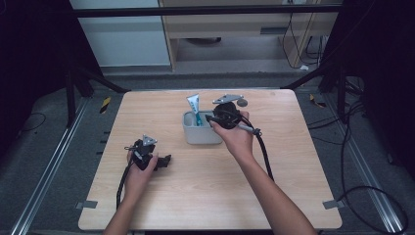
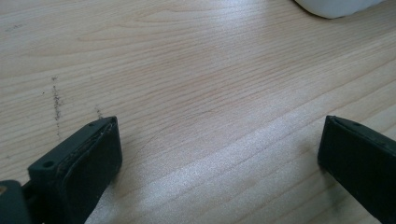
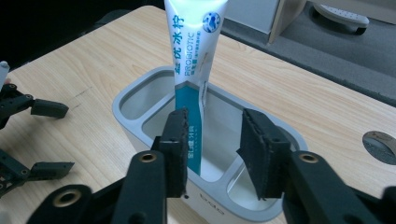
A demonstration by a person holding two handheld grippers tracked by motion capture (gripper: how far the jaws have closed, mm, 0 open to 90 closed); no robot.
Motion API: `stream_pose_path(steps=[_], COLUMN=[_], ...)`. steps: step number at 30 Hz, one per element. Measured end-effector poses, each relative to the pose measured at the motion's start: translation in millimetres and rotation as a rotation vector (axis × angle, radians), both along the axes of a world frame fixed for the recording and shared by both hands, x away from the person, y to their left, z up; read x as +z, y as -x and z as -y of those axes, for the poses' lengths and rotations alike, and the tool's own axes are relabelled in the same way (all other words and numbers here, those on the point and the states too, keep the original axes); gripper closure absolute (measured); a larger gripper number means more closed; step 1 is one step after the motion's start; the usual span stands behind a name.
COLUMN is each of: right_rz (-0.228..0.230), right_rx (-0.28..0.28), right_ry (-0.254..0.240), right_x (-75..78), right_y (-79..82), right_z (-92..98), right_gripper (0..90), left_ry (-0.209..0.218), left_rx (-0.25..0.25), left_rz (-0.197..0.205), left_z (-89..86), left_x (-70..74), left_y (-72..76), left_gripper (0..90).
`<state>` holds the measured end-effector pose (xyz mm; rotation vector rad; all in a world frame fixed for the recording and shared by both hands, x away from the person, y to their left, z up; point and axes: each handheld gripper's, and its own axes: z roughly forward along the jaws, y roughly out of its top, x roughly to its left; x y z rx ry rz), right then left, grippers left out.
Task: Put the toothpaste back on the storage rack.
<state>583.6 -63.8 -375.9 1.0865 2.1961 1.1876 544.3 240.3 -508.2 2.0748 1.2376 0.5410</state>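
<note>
A white and teal toothpaste tube (image 1: 194,105) (image 3: 194,56) stands upright in the left compartment of a pale grey two-part holder (image 1: 201,136) (image 3: 126,100) at the table's middle back. My right gripper (image 1: 209,119) (image 3: 215,144) hovers over the holder, open. The tube's lower part sits beside its left pad, and the right pad stands well apart from it. My left gripper (image 1: 166,160) (image 2: 219,149) (image 3: 51,137) rests low on the wood near the front left, jaws wide open with bare table between them.
A small round grey disc (image 1: 242,102) (image 3: 380,147) lies on the table just right of the holder. The light wooden table (image 1: 293,186) ends at a floor with cables (image 1: 362,196) to the right. A wooden cabinet (image 1: 235,24) stands beyond the far edge.
</note>
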Motion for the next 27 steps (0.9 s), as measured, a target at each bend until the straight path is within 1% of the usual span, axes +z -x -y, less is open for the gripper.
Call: stream_pose_path(steps=[10, 14, 16, 17, 21, 24, 27], right_rz=[-0.02, -0.003, -0.001, 0.0, 0.003, 0.014, 0.013], right_rx=[0.009, 0.002, -0.001, 0.0, -0.014, -0.028, -0.045], right_ry=[0.004, -0.006, -0.007, -0.004, 0.02, 0.005, 0.015], right_x=[1.7, 3.4, 2.8, 2.3, 0.0, -1.8, -5.0], right_y=[5.0, 9.6, 11.8, 12.6, 19.3, 24.5, 27.6], right_z=[8.0, 12.7, 16.0, 17.5, 27.7, 40.3, 51.4], right_gripper=[43.9, 32.9, 26.4, 25.2, 20.1, 16.4, 12.2], left_ry=[0.0, 0.0, 0.0, 0.0, 0.0, 0.0, 0.0], left_rx=[0.0, 0.0, 0.0, 0.0, 0.0, 0.0, 0.0], left_rz=[0.0, 0.0, 0.0, 0.0, 0.0, 0.0, 0.0], left_z=[0.0, 0.0, 0.0, 0.0, 0.0, 0.0, 0.0], left_x=[0.0, 0.0, 0.0, 0.0, 0.0, 0.0, 0.0], left_y=[0.0, 0.0, 0.0, 0.0, 0.0, 0.0, 0.0], left_gripper=[0.0, 0.0, 0.0, 0.0, 0.0, 0.0, 0.0])
